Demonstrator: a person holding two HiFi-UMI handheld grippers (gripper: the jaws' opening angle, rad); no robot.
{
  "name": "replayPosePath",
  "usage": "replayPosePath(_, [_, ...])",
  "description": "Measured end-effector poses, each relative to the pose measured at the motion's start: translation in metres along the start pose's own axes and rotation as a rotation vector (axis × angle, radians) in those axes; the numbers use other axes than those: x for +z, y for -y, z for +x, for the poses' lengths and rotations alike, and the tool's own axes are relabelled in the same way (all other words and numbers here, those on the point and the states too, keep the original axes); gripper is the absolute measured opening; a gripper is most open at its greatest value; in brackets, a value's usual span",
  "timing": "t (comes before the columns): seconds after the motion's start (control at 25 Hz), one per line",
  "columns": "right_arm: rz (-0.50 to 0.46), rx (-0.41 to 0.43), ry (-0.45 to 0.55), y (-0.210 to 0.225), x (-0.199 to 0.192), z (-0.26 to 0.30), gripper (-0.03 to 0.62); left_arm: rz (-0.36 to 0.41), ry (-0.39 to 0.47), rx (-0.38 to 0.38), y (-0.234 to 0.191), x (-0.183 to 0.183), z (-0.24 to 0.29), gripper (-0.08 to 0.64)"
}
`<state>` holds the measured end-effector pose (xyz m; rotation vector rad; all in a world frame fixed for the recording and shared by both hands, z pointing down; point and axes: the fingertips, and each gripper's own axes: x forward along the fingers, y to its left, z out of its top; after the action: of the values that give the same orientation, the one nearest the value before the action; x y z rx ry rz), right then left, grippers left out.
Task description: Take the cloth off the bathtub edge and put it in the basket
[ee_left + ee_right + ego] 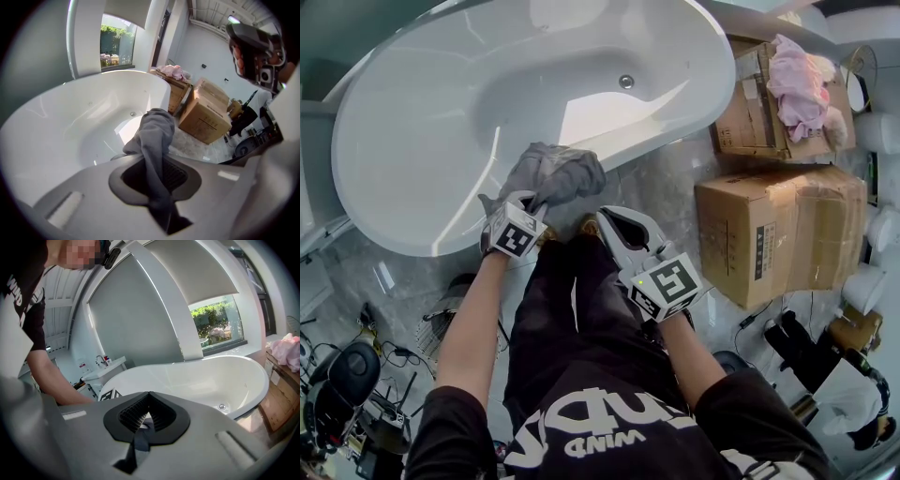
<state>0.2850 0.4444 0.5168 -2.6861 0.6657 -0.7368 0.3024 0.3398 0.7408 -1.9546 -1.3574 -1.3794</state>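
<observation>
Head view from above, facing steeply down onto the bathtub [412, 141], left gripper view close at its rim, looking across the basin toward cardboard boxes [204, 119], right gripper view beside it, facing the window [218, 326], bathtub shared by all.

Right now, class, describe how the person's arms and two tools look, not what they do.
The left tool and right tool have pale grey bodies, dark ribbed pads, and a cube with black-and-white square markers. The person wears a black short-sleeved T-shirt with white lettering; the forearms are bare.
</observation>
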Motion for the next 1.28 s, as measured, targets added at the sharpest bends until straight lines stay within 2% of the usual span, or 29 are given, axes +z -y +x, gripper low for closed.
replayPosePath(0.12, [-0.006, 0.000, 0.001, 0.000, 0.006, -0.002, 0.009, -0.039, 0.015, 0.000, 0.001, 0.003, -0.011, 0.051])
replayPosePath(0.24, [-0.005, 0.000, 0.009, 0.000, 0.011, -0.006, 0.009, -0.063, 0.058, -0.011, 0.008, 0.009, -0.027, 0.049])
replayPosePath(0.44, [-0.036, 0.019, 0.008, -0.007, 0.022, -0.018, 0.009, -0.102, 0.144, 0.014, 0.018, 0.023, -0.068, 0.049])
replayPosePath(1.0, [-0.104, 0.058, 0.087, -0.047, 0.090, -0.063, 0.009, -0.146, 0.447, 0.020, 0.069, 0.097, -0.236, 0.049])
replayPosePath(1.28, [-0.170, 0.076, 0.158, -0.069, 0.128, -0.069, 0.009, -0.119, 0.571, 0.014, 0.087, 0.127, -0.308, 0.049])
